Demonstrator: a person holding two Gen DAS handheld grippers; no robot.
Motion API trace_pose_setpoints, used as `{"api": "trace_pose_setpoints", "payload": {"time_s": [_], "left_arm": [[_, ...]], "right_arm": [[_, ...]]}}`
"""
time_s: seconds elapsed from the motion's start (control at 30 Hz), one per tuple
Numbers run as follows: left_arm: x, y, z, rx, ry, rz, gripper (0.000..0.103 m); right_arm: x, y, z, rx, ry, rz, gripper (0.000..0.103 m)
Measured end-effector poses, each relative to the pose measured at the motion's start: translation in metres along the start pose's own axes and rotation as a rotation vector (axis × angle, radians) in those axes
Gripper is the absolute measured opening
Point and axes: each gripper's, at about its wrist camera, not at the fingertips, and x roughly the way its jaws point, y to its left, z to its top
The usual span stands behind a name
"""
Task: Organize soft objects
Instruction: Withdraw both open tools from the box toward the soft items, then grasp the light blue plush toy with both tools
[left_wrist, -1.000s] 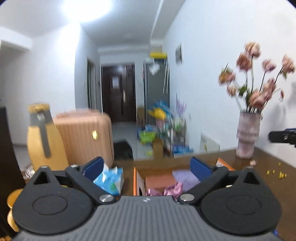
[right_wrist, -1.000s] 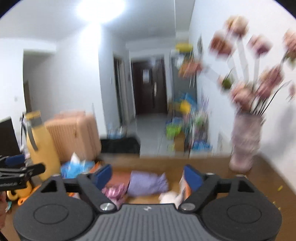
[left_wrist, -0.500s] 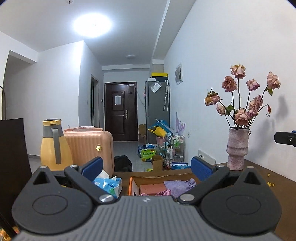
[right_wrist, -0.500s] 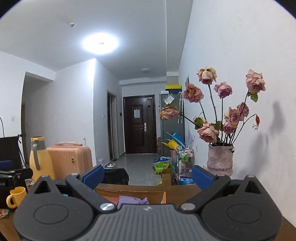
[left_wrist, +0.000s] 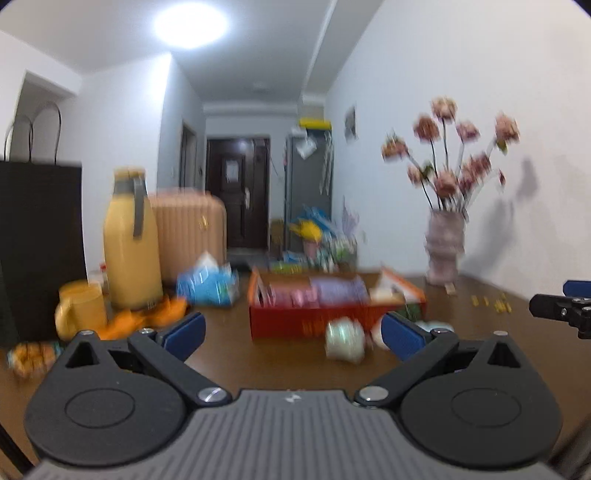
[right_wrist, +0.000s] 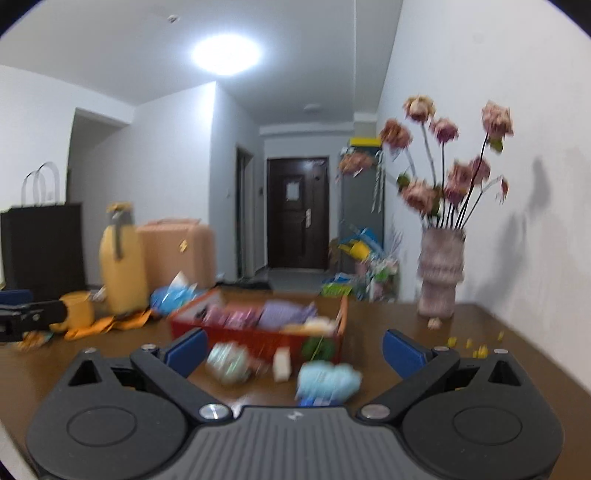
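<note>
- Left wrist view, and it's a blurry one: the left gripper (left_wrist: 291, 334) hangs above the brown table (left_wrist: 229, 354), blue pads spread wide, nothing between them.
- Dead ahead sits the red box (left_wrist: 314, 321), lid flaps open, with pink and purple soft things (left_wrist: 317, 293) packed inside.
- Just in front of the box, on the table, lies a pale green soft ball (left_wrist: 345, 341), close to the right-hand pad.
- Off to the left: a yellow jug (left_wrist: 131, 243), a yellow mug (left_wrist: 79, 314) and a blue tissue pack (left_wrist: 208, 284). The vase of flowers (left_wrist: 445, 251) stands against the right wall.
- The right gripper's tip pokes in at the right edge.
- Right wrist view now: the right gripper (right_wrist: 293, 352) is also wide open and empty, over the table.
- Between its pads lie the green ball (right_wrist: 229, 362), a small cream block (right_wrist: 282, 363) and a light blue soft item (right_wrist: 327, 380), all loose in front of the box (right_wrist: 258, 332).
- The vase (right_wrist: 439, 273) stands right of the box, well apart.
</note>
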Motion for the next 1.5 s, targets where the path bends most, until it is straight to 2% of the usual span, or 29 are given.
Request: {"api": "trace_pose_setpoints", "payload": {"time_s": [0.07,0.17,0.27,0.63,0.73,0.87,0.9,1.0,1.07,1.1,1.17,1.23,1.27,1.3,1.37,1.4,1.5], "left_arm": [[0.0,-0.002,-0.011,0.001,0.055,-0.019,0.103],[0.009,-0.005,-0.015,-0.007,0.091,-0.029,0.103],[0.022,-0.01,-0.015,-0.017,0.112,-0.044,0.103],[0.085,-0.033,-0.02,0.005,0.213,-0.107,0.103],[0.109,-0.043,-0.017,0.003,0.238,-0.163,0.103],[0.155,-0.065,-0.011,-0.019,0.244,-0.303,0.103],[0.171,-0.072,-0.009,-0.024,0.262,-0.321,0.099],[0.217,-0.09,-0.004,-0.035,0.334,-0.377,0.077],[0.249,-0.098,-0.003,-0.076,0.4,-0.427,0.074],[0.263,-0.1,-0.004,-0.104,0.435,-0.44,0.072],[0.291,-0.104,-0.006,-0.165,0.506,-0.453,0.065],[0.311,-0.106,-0.013,-0.225,0.558,-0.483,0.061],[0.318,-0.106,-0.016,-0.254,0.573,-0.489,0.059],[0.324,-0.105,-0.019,-0.278,0.585,-0.497,0.053],[0.332,-0.102,-0.024,-0.328,0.601,-0.542,0.044],[0.333,-0.101,-0.024,-0.339,0.601,-0.557,0.039],[0.333,-0.104,-0.024,-0.327,0.591,-0.561,0.038]], "right_arm": [[-0.006,0.004,-0.015,0.015,0.035,0.021,0.101],[-0.001,0.004,-0.028,0.024,0.096,0.036,0.101],[0.008,0.0,-0.029,0.015,0.113,-0.014,0.101],[0.064,-0.032,-0.035,0.09,0.208,-0.063,0.096],[0.086,-0.044,-0.033,0.12,0.235,-0.068,0.092],[0.119,-0.064,-0.028,0.178,0.25,-0.068,0.086],[0.129,-0.07,-0.026,0.206,0.253,-0.063,0.084],[0.162,-0.093,-0.022,0.334,0.27,-0.063,0.076],[0.184,-0.105,-0.022,0.404,0.291,-0.048,0.066],[0.195,-0.11,-0.023,0.436,0.305,-0.039,0.065],[0.216,-0.119,-0.026,0.49,0.339,-0.033,0.055],[0.233,-0.123,-0.03,0.528,0.37,-0.026,0.052],[0.24,-0.124,-0.033,0.546,0.383,-0.022,0.051],[0.244,-0.125,-0.035,0.559,0.391,-0.019,0.049],[0.25,-0.128,-0.04,0.59,0.401,-0.004,0.038],[0.251,-0.129,-0.042,0.609,0.394,0.003,0.036],[0.252,-0.13,-0.043,0.623,0.388,0.009,0.032]]}}
